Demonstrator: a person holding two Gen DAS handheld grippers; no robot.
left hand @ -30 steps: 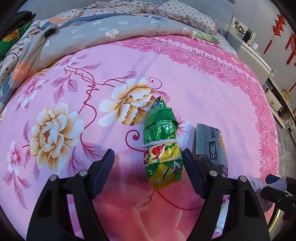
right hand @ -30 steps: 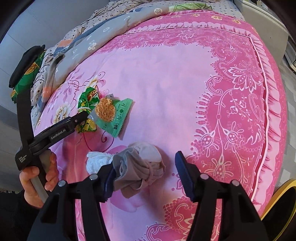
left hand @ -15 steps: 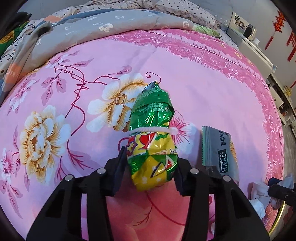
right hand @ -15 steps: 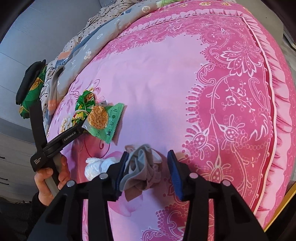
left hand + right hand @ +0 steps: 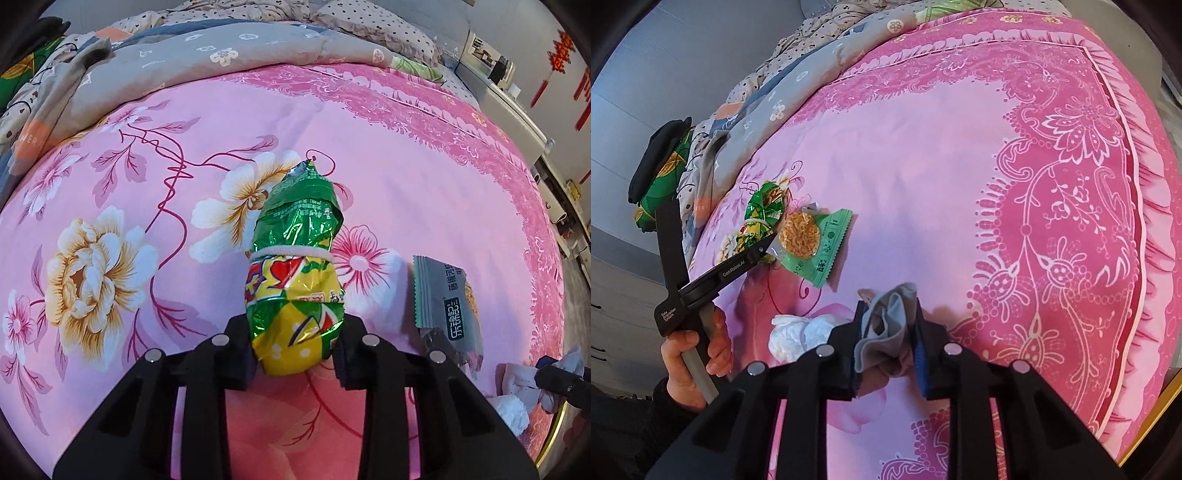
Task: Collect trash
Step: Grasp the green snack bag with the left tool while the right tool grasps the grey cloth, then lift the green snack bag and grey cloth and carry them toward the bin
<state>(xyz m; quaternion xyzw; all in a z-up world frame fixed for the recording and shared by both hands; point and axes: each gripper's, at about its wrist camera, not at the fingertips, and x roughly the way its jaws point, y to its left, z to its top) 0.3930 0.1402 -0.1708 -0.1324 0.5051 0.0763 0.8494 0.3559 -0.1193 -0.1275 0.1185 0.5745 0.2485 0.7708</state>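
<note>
Left gripper (image 5: pixel 295 354) clamped on the lower end of a green-and-yellow snack bag (image 5: pixel 297 273) — rest of it sticking out ahead over the pink floral bedspread (image 5: pixel 110 177). Grey wrapper (image 5: pixel 448 306) just right of that gripper. Right gripper (image 5: pixel 888 343) pinching a crumpled grey cloth (image 5: pixel 886 325) — white tissue wad (image 5: pixel 798 334) just to its left, green noodle packet (image 5: pixel 812 245) further ahead-left.

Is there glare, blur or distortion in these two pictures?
Left wrist view: glare glints on the foil snack bag held by the left gripper; the bed bulges from fisheye. Right wrist view: sharp in the middle, bed edge curved, dark corners; the right gripper holds a grey cloth.
</note>
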